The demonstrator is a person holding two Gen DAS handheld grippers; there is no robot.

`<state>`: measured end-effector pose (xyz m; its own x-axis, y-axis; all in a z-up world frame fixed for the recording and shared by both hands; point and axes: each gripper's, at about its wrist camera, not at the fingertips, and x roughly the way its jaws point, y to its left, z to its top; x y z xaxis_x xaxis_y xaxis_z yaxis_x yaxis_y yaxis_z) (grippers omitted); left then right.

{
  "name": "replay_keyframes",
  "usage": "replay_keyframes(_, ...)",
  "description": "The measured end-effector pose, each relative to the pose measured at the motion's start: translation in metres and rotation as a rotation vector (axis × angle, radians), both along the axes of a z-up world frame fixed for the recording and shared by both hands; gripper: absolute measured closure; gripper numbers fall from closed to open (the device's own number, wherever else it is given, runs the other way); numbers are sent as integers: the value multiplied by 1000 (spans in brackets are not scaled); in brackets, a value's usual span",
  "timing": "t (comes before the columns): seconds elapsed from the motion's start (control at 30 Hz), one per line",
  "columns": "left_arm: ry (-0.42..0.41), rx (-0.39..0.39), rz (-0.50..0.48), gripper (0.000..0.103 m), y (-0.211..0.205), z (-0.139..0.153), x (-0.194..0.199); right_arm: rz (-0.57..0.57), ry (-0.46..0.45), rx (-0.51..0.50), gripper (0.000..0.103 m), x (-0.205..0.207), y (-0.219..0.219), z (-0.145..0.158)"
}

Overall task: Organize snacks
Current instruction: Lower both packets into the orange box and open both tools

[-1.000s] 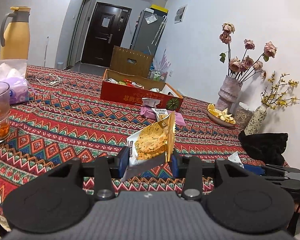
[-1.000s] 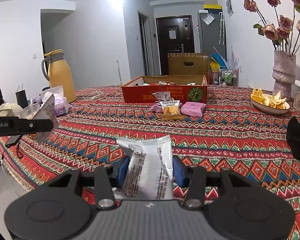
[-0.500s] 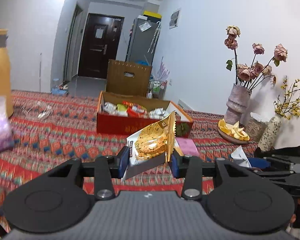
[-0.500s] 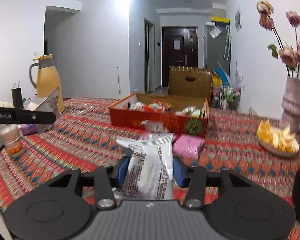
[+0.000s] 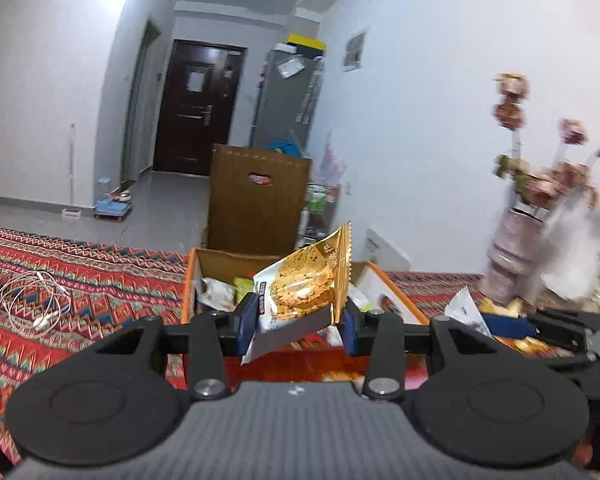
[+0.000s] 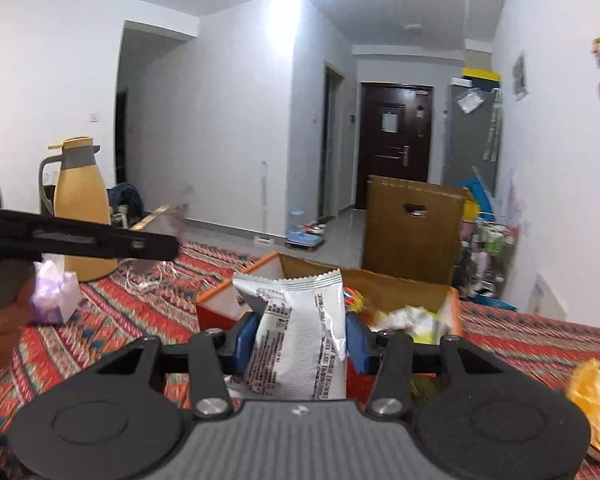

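My left gripper (image 5: pixel 298 326) is shut on a gold cracker packet (image 5: pixel 306 284), held just in front of the red cardboard snack box (image 5: pixel 190 280), which holds several packets. My right gripper (image 6: pixel 300 338) is shut on a white snack packet (image 6: pixel 300 340), its printed back toward me, held at the near edge of the same box (image 6: pixel 220 308). The right gripper with its white packet also shows at the right of the left wrist view (image 5: pixel 500 326). The left gripper crosses the left of the right wrist view (image 6: pixel 100 242).
A patterned red tablecloth (image 5: pixel 80 280) covers the table. White earphones (image 5: pixel 36 304) lie at left. A yellow thermos (image 6: pixel 82 208) and tissue pack (image 6: pixel 54 296) stand at left. A flower vase (image 5: pixel 516 256) stands at right. A brown cardboard box (image 5: pixel 258 200) rises behind the snack box.
Both grippers have moved forward across the table toward the red box, each still holding its packet. The box now fills the space right behind the fingers.
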<state>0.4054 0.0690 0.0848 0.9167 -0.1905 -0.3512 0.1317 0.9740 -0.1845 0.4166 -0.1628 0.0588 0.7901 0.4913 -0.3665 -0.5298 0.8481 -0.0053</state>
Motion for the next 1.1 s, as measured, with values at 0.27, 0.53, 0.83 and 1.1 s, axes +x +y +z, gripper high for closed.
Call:
replay_keyframes(0.27,83,-25,58,61,12,-38,99,-24,33,37,57,101,50,-27)
replay_keyframes(0.53,214,-8,85,60,30,-92,141,-77,121,67,55,163,80,-77)
replay_keyframes(0.83,172,-30,68,41,37,-80,137,-55,149,40,40,164,87,-81)
replay_keyframes(1.1,64,10,70,32,24,-32,83,-82,46,29,33,103,47,-29)
